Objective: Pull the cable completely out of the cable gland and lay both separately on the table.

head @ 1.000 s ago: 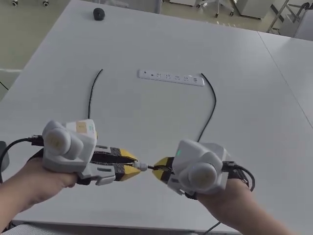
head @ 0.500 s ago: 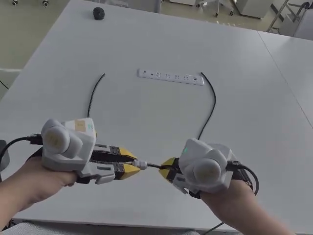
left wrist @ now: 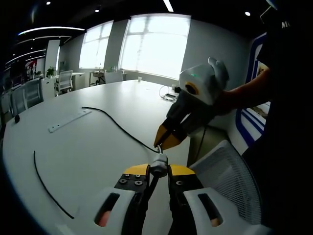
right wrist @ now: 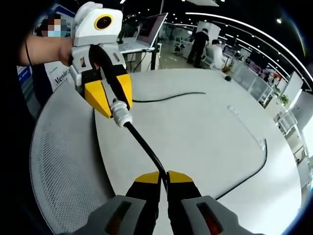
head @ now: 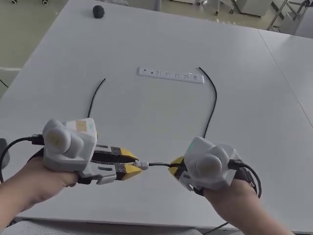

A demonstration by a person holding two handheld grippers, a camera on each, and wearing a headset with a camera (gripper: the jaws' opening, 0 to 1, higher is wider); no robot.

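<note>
Two tongs (head: 132, 165) (head: 174, 167), two cables (head: 214, 100) (head: 95, 96), one cable gland (head: 143, 165), one power strip (head: 170, 76)

Dark lump (head: 98, 11) far up the table (head: 146, 117), too small for naming

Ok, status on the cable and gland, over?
Left gripper shut on cable gland. Right gripper shut on cable. Cable end in gland, not yet out. Power strip, spare cable lie apart on table.
</note>
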